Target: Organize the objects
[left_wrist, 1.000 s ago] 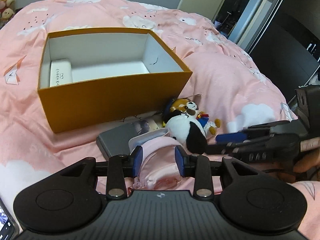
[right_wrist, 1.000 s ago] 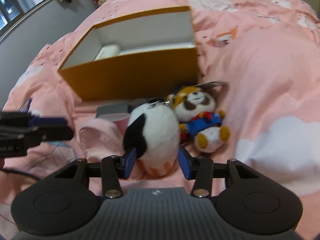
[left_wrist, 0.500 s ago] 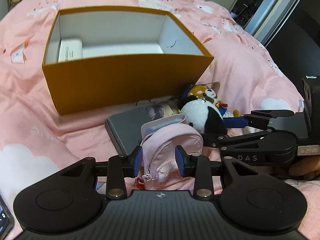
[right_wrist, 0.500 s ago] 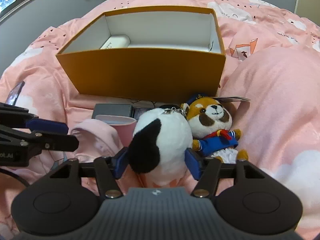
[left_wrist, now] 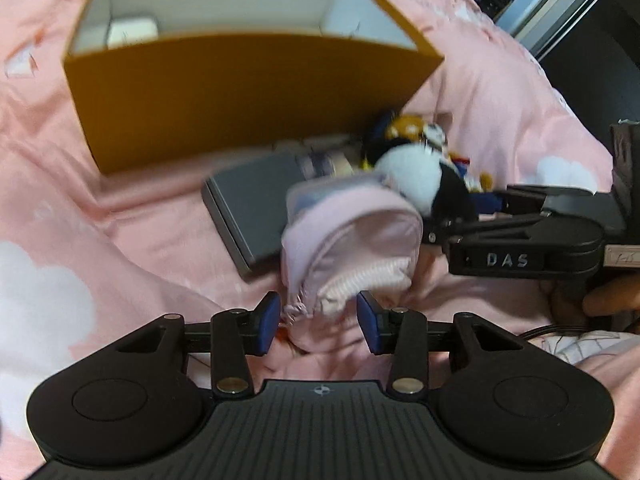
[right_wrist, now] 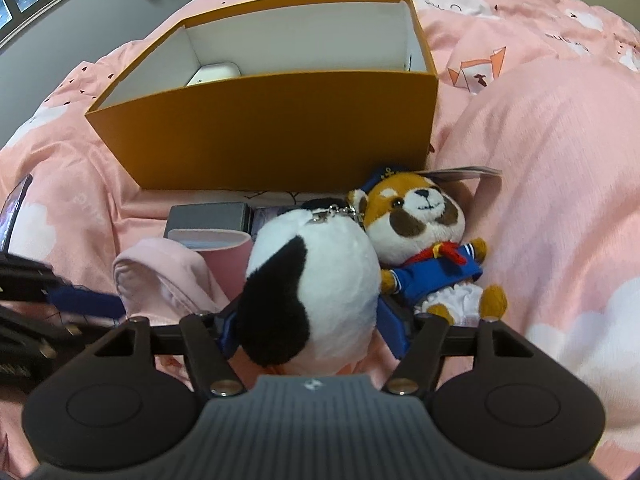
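A pink bed (right_wrist: pixel 560 200) with cloud prints carries everything. The panda (right_wrist: pixel 312 280) sits squeezed between the fingers of the right gripper (right_wrist: pixel 314 330), beside a fox (right_wrist: pixel 424 248) in a blue sailor suit. The pink pouch (left_wrist: pixel 352 240) hangs between the left gripper's (left_wrist: pixel 318 322) fingers, which stand slightly apart around its lower end; contact is unclear. Behind both, touching a gray case (left_wrist: pixel 256 208), stands the open orange box (right_wrist: pixel 280 128) with 1 white case (right_wrist: pixel 214 74) inside.

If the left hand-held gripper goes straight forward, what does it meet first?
Probably the pink pouch, already between the left hand-held gripper fingers; beyond it, the grey case, then the orange box.
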A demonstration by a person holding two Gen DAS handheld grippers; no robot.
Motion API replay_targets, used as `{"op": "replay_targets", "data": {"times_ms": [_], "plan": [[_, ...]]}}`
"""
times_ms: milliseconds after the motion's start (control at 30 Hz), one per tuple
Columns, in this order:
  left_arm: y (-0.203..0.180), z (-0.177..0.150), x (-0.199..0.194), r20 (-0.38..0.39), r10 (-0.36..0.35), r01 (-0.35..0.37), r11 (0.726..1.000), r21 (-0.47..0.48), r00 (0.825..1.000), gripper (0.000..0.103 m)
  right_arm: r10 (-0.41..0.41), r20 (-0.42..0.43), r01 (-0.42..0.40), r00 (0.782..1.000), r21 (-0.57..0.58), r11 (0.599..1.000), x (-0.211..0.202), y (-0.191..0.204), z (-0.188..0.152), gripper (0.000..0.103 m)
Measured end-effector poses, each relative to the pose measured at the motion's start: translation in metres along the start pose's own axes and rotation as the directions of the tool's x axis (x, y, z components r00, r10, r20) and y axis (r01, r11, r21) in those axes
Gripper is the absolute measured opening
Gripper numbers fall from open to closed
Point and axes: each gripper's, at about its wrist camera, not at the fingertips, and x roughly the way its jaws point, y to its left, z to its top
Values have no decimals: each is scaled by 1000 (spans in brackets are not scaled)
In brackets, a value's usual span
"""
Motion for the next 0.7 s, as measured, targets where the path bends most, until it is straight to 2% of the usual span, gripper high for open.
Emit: {"op": "replay_targets", "data": {"times_ms": [100,200,300,400,567,700], "plan": [[6,-1,11,-19,-23,22,999,-32,1000,48,-2,-5,2,1000,1,1000,1,1,-2,69],[6,-1,16,-11,-14,14,999,-37,1000,47,-3,-7,3,1000,-2,1000,2,2,-2,69],[2,-1,16,13,7,-7,1000,-18,1000,34,-3,-5,3,1000,-2,1000,1,2,-3,69],[0,-2,9,40,15,-14,1000,-8,999,29,-9,6,9,1000,-4,1000,-4,3,-3,69],[1,-6,-22,144,25,-22,1000,-19,989,24,-52,81,57,995,-61,997,-29,10,-4,69],[4,-3,-43,181,61,-54,998,-45,982,24,-60,161,84,985,-150,985,-51,24,1,71]]}}
